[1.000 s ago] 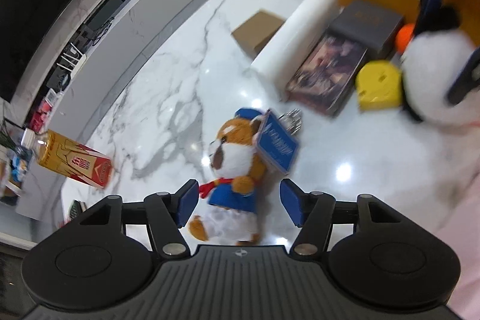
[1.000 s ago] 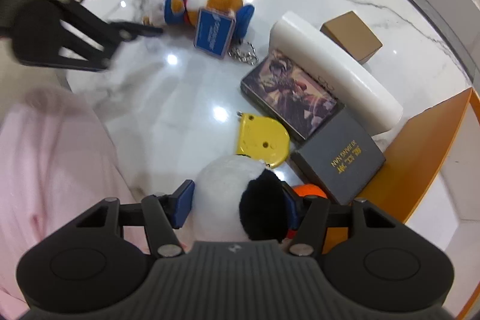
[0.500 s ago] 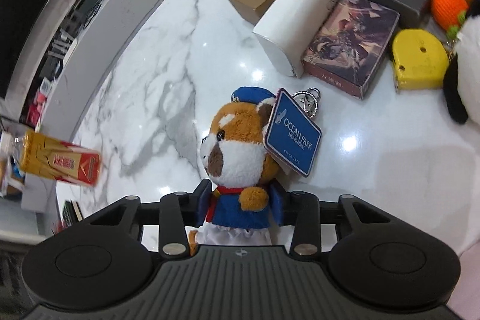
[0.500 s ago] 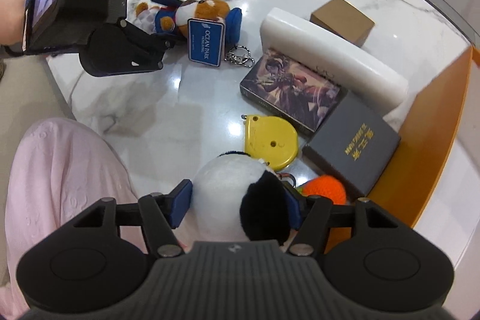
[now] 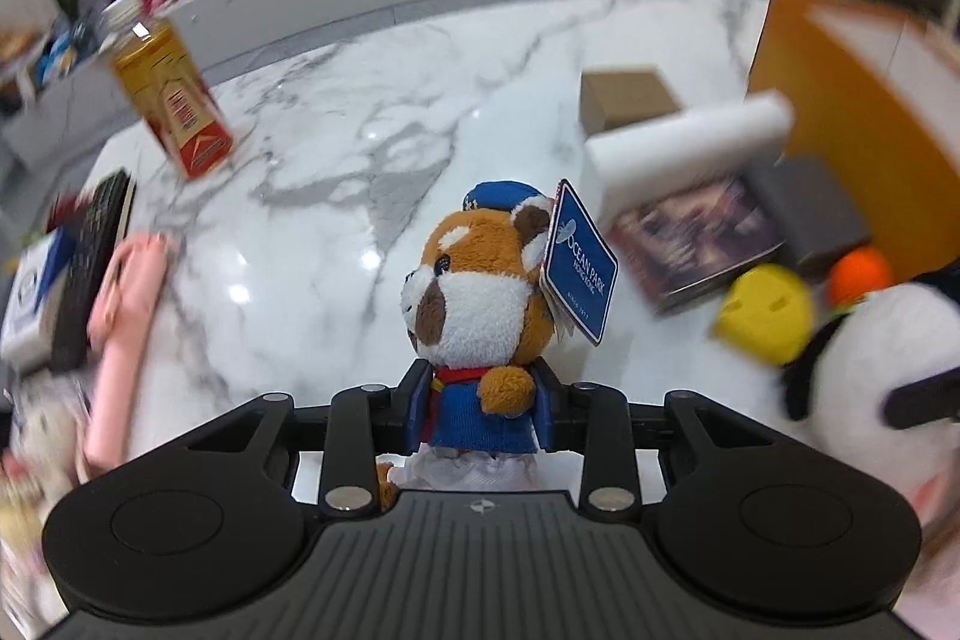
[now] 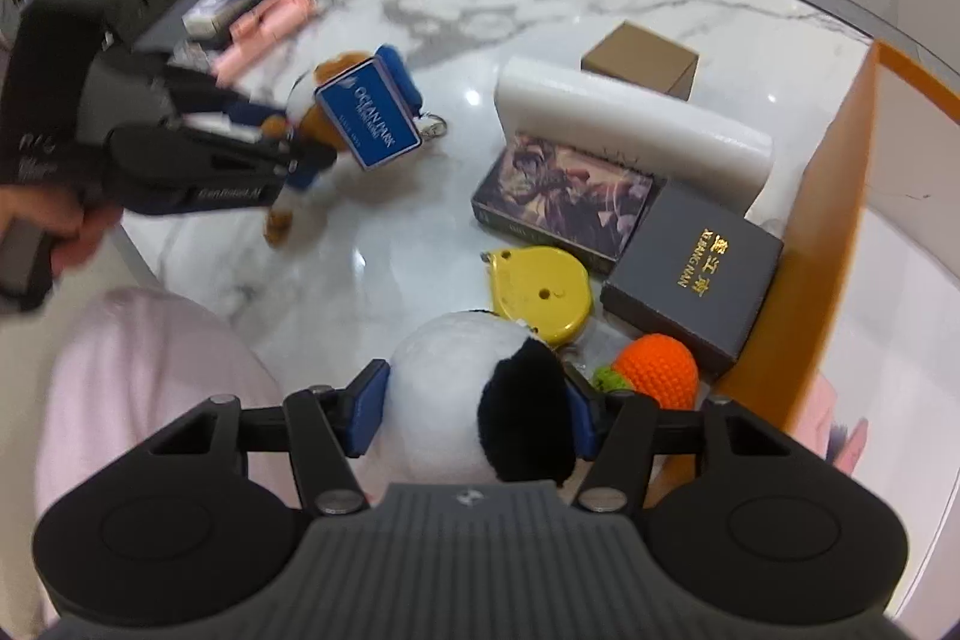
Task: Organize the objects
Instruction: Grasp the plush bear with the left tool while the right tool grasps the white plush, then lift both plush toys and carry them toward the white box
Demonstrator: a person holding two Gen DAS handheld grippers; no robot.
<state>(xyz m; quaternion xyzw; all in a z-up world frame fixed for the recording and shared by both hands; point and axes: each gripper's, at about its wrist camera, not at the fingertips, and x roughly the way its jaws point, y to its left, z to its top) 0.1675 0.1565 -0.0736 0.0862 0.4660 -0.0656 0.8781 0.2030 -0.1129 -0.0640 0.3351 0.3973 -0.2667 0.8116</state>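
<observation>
The red panda plush (image 5: pixel 480 292) is soft and light, so it gives under pressure; the firmest hold is across its stuffed blue torso, not the head or the dangling blue tag (image 5: pixel 579 271) and keyring. The left gripper (image 5: pixel 479 415) has its fingers (image 5: pixel 418 409) closed on exactly that torso, with the toy upright, head toward the far side, and apparently lifted clear of the marble counter (image 5: pixel 336 232). From the right wrist view that gripper reaches in from the left, roughly level, with the plush's feet hanging free.

The black-and-white plush (image 6: pixel 480 388) is just as squashy and rounder, likely to roll or slip unless pinched across its middle. The right gripper (image 6: pixel 474 415) grips it so, fingers (image 6: pixel 367 415) pressed into both sides, angled down over the near edge of the counter, close to the yellow tape measure (image 6: pixel 540 292) and the orange knitted toy (image 6: pixel 660 370).
</observation>
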